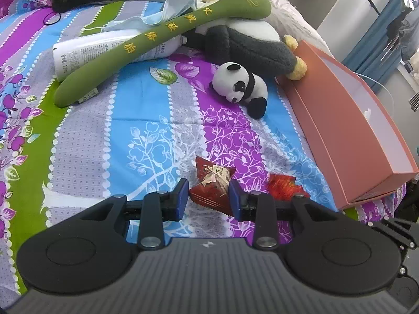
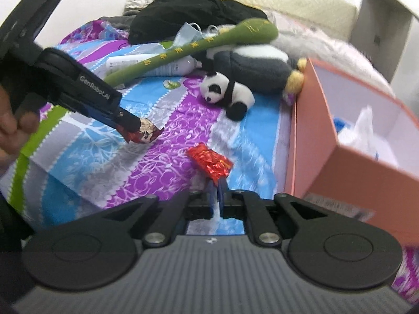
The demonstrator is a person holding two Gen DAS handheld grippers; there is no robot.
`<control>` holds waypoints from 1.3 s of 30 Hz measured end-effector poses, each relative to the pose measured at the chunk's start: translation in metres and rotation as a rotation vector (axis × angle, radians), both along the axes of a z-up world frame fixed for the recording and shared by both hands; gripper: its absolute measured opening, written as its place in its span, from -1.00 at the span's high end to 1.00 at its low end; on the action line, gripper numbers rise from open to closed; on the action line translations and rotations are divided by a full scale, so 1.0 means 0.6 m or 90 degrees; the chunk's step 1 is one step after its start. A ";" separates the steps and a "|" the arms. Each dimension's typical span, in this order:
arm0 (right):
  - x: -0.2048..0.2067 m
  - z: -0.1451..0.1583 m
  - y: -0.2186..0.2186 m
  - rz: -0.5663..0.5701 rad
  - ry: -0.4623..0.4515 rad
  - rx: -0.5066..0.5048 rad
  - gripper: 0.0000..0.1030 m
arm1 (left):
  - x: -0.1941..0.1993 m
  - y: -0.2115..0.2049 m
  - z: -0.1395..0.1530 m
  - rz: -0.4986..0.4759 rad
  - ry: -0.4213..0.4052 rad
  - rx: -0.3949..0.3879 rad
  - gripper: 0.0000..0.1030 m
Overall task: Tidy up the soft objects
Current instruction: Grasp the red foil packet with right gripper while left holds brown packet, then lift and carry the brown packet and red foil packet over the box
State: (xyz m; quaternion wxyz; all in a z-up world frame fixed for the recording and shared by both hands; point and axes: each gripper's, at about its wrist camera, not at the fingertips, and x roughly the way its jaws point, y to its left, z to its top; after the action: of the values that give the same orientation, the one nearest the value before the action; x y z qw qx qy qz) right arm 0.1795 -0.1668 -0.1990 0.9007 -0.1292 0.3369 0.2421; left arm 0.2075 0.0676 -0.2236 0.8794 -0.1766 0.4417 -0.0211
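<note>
My left gripper (image 1: 208, 196) is shut on a dark red printed snack packet (image 1: 213, 184), held just above the bedsheet; it also shows in the right wrist view (image 2: 144, 134). My right gripper (image 2: 215, 196) is shut on a bright red foil packet (image 2: 210, 161), which also shows in the left wrist view (image 1: 284, 187). A small panda plush (image 1: 242, 86) lies further back on the bed. Behind it lie a grey-and-white plush (image 1: 248, 44) and a long green plush stick (image 1: 157, 39).
An open orange box (image 2: 309, 136) stands at the right on the bed, with white and blue items inside. A white bottle (image 1: 104, 52), a blue face mask (image 1: 162, 13) and black clothing (image 2: 188, 13) lie at the back. The striped bedsheet (image 1: 104, 144) covers the bed.
</note>
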 end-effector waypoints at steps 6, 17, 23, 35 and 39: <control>0.004 -0.002 0.003 -0.032 0.048 0.086 -0.02 | -0.004 0.004 -0.003 0.003 0.001 0.005 0.25; 0.073 -0.032 0.044 -0.110 0.078 0.097 -0.29 | -0.008 0.006 -0.016 0.003 0.009 -0.002 0.25; 0.088 -0.058 0.060 -0.104 0.090 0.061 -0.27 | -0.010 0.005 -0.016 0.000 0.010 -0.004 0.25; 0.075 -0.015 0.050 -0.091 0.072 0.078 -0.09 | -0.028 -0.004 0.030 0.000 -0.017 0.006 0.26; 0.065 0.027 0.037 -0.093 0.051 0.096 -0.09 | -0.036 -0.013 0.061 -0.006 -0.038 0.011 0.26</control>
State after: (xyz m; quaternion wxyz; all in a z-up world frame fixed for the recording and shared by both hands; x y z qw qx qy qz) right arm 0.2183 -0.1448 -0.1828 0.9091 -0.0261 0.3616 0.2053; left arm 0.1860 0.0600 -0.1870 0.8936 -0.1660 0.4163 -0.0264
